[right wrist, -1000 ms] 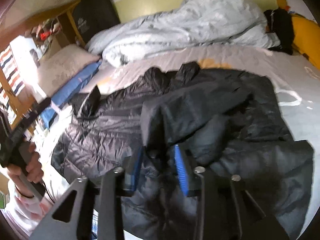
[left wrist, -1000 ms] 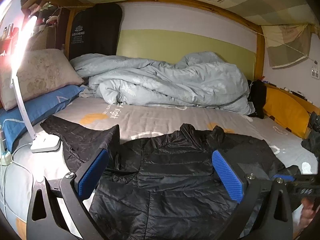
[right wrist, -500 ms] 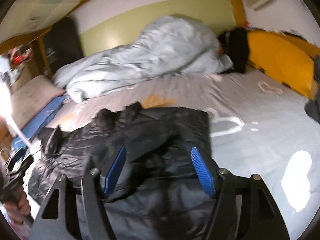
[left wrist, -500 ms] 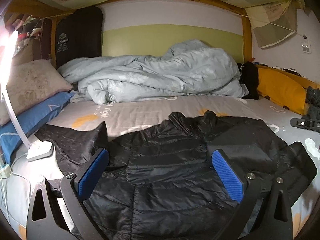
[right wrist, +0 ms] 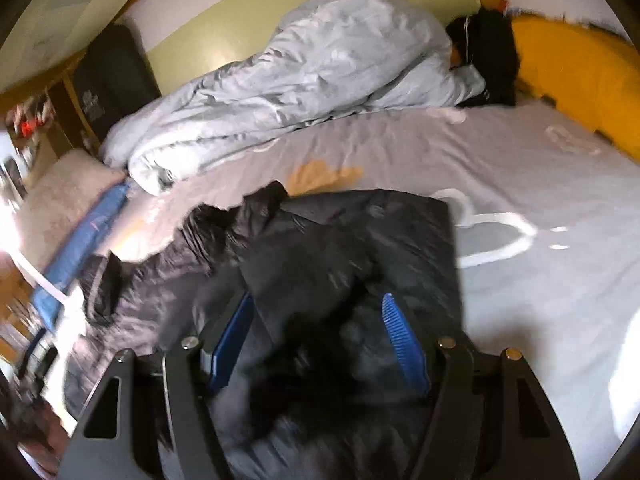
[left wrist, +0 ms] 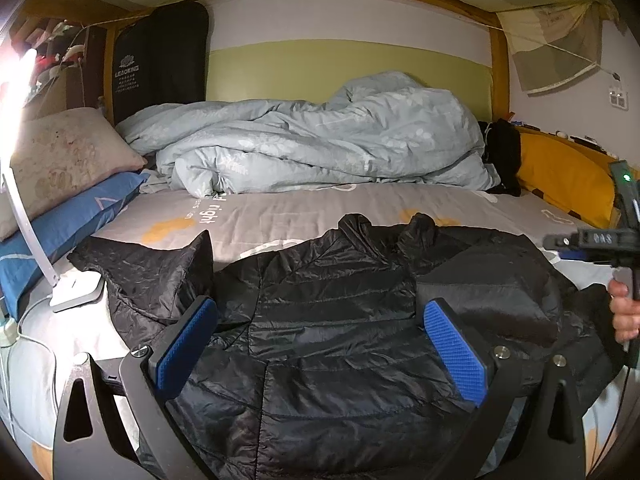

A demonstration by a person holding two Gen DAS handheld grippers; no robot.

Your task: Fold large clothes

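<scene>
— So where does the black puffer jacket [left wrist: 332, 312] lie?

— Spread flat on the grey bedsheet [left wrist: 280, 216], collar toward the heaped pale blue duvet [left wrist: 320, 144]. One sleeve [left wrist: 140, 268] reaches out to the left, its cuff tip standing up a little, close to the white base of the lamp [left wrist: 76, 290]. On the other side the sleeve is folded in over the body of the jacket [left wrist: 480, 280].

— And the left hand-held gripper [left wrist: 320, 344]?

— Wide open above the jacket's lower half, blue pads [left wrist: 456, 352] well apart, nothing between them but the fabric below. I cannot tell whether the tips touch it.

— The right hand-held gripper [right wrist: 316, 344]?

— Also open, its blue pads [right wrist: 404, 344] apart over the folded side of the jacket [right wrist: 360, 248]. That view is blurred, so whether any cloth is caught in it is not clear; nothing looks pinched. From the left wrist view, its body shows at the right edge [left wrist: 600, 240], gripped by the person's right hand [left wrist: 624, 312].

— Anything else on the bed?

— A beige pillow [left wrist: 68, 160] stacked on a blue one [left wrist: 68, 232] at the left, a yellow cushion [left wrist: 564, 180] along the right rail, and a dark bundle [left wrist: 502, 152] between the duvet and that cushion.
</scene>
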